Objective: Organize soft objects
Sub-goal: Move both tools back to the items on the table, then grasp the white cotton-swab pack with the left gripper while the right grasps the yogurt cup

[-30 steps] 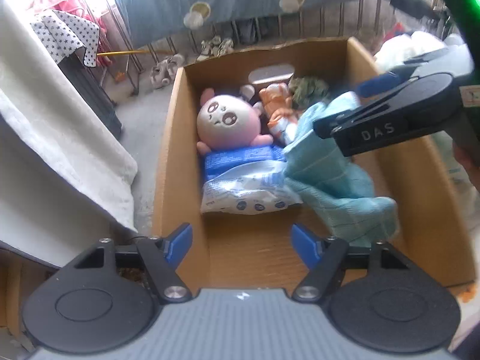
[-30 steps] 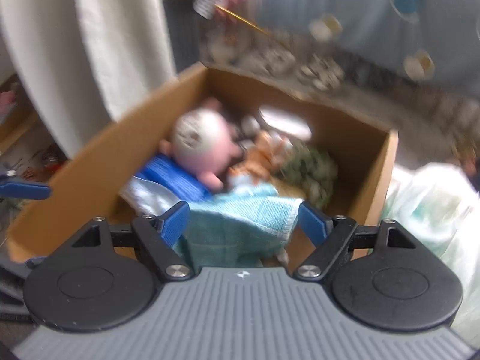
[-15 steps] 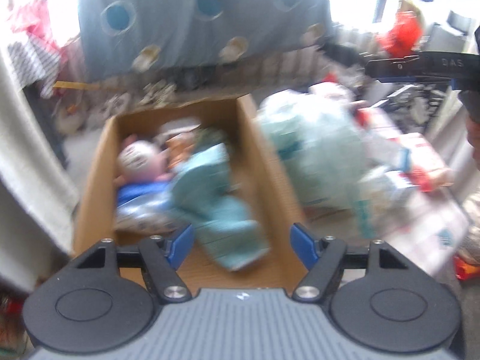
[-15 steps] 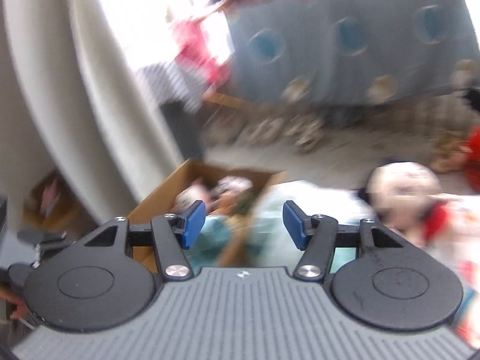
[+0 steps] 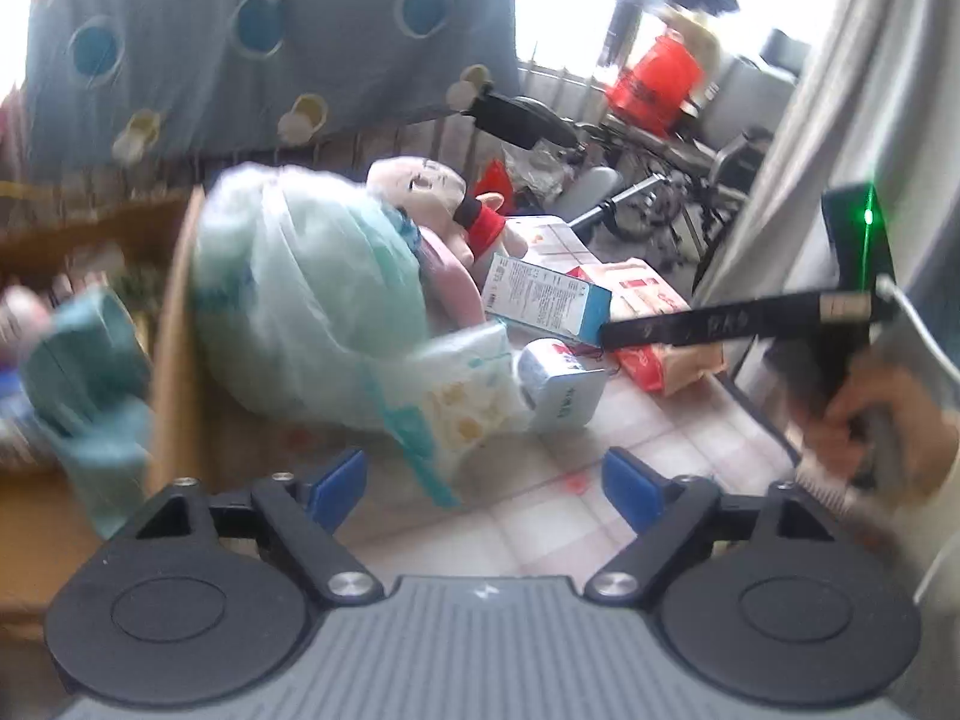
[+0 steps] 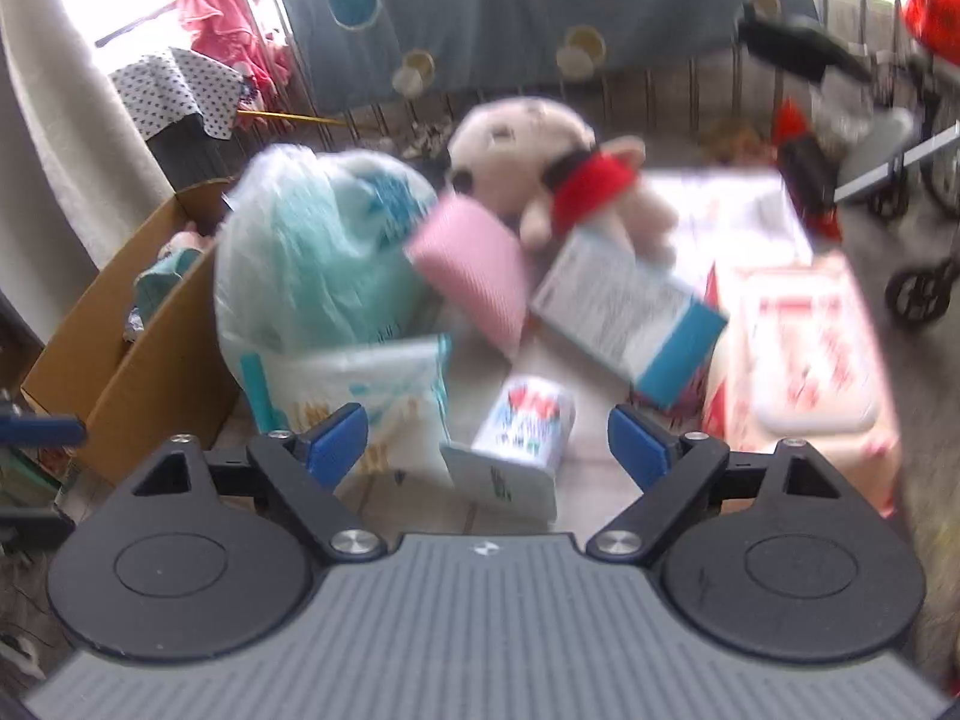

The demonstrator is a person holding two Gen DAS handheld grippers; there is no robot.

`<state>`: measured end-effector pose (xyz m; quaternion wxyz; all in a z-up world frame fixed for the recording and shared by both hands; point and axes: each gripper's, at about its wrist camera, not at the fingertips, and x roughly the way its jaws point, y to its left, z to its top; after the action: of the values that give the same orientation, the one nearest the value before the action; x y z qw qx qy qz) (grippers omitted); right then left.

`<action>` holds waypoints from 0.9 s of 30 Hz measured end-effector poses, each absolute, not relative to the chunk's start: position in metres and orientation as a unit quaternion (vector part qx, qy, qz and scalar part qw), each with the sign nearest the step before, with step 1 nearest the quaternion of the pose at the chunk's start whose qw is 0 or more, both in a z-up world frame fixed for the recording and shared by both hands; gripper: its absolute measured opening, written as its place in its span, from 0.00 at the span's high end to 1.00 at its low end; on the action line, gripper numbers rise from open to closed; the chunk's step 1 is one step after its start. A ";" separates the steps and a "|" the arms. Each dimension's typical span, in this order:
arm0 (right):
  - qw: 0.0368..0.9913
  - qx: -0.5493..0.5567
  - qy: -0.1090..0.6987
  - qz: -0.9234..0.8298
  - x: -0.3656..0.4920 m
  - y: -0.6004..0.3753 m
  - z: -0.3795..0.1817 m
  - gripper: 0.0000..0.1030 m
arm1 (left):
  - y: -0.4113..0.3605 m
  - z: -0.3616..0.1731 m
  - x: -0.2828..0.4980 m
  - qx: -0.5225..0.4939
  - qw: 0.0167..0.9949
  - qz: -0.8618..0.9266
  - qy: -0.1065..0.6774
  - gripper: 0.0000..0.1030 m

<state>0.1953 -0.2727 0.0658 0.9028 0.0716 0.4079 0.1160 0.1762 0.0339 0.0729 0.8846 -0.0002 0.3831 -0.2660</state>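
Observation:
A cardboard box (image 6: 144, 354) stands at the left and holds a teal cloth (image 5: 90, 372). On the tiled table beside it lie a pale green plastic bag (image 6: 312, 252), a beige plush doll with a red scarf (image 6: 540, 168), a pink cloth (image 6: 474, 264) and a white soft pack (image 6: 360, 396). My left gripper (image 5: 486, 480) is open and empty above the table. My right gripper (image 6: 486, 438) is open and empty, facing this pile; it also shows at the right of the left wrist view (image 5: 606, 333), seen edge-on.
A blue and white carton (image 6: 630, 312), a small white carton (image 6: 522, 420) and a red and white pack (image 6: 804, 348) lie among the soft things. A grey curtain with circles (image 6: 540, 6) hangs behind. A white curtain (image 5: 840, 90) hangs at the right.
Both grippers have swung right, from over the box to the pile on the table. The teal cloth, still between the right jaws over the box a second ago, stays in the box.

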 end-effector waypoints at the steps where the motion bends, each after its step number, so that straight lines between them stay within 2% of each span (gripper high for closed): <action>1: 0.901 0.077 0.411 0.114 0.196 -0.274 0.058 0.15 | 0.030 0.065 0.177 -0.016 0.885 -0.263 0.385 0.09; 5: 0.900 0.101 0.410 0.106 0.198 -0.275 0.034 0.14 | 0.011 0.035 0.194 -0.060 0.888 -0.236 0.391 0.08; 7: 0.897 0.113 0.416 0.099 0.207 -0.273 0.021 0.13 | 0.004 0.023 0.203 -0.063 0.891 -0.220 0.391 0.03; 11: 0.901 0.120 0.412 0.061 0.221 -0.273 0.005 0.13 | -0.006 -0.009 0.239 -0.105 0.877 -0.191 0.429 0.03; 15: 0.904 0.140 0.401 0.047 0.232 -0.276 -0.008 0.08 | -0.014 -0.030 0.260 -0.110 0.880 -0.153 0.437 0.03; 21: 0.902 0.136 0.407 0.047 0.250 -0.274 -0.027 0.09 | -0.032 -0.047 0.268 -0.074 0.887 -0.158 0.429 0.01; 23: 0.903 0.144 0.402 0.048 0.250 -0.275 -0.029 0.09 | -0.034 -0.052 0.269 -0.082 0.882 -0.178 0.428 0.07; 24: 0.904 0.141 0.401 0.049 0.250 -0.274 -0.029 0.11 | -0.034 -0.054 0.270 -0.085 0.879 -0.183 0.431 0.13; 25: 0.906 0.129 0.399 0.054 0.250 -0.272 -0.028 0.13 | -0.033 -0.056 0.271 -0.087 0.877 -0.186 0.435 0.22; 26: 0.908 0.119 0.397 0.061 0.251 -0.269 -0.027 0.20 | -0.032 -0.057 0.271 -0.088 0.878 -0.187 0.432 0.31; 27: 0.908 0.114 0.397 0.068 0.251 -0.267 -0.025 0.30 | -0.031 -0.056 0.270 -0.089 0.880 -0.188 0.428 0.49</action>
<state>0.2515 -0.2669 -0.0250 0.9080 0.1145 0.3972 0.0679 0.2704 -0.0312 -0.0558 0.8796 -0.0887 0.4280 -0.1877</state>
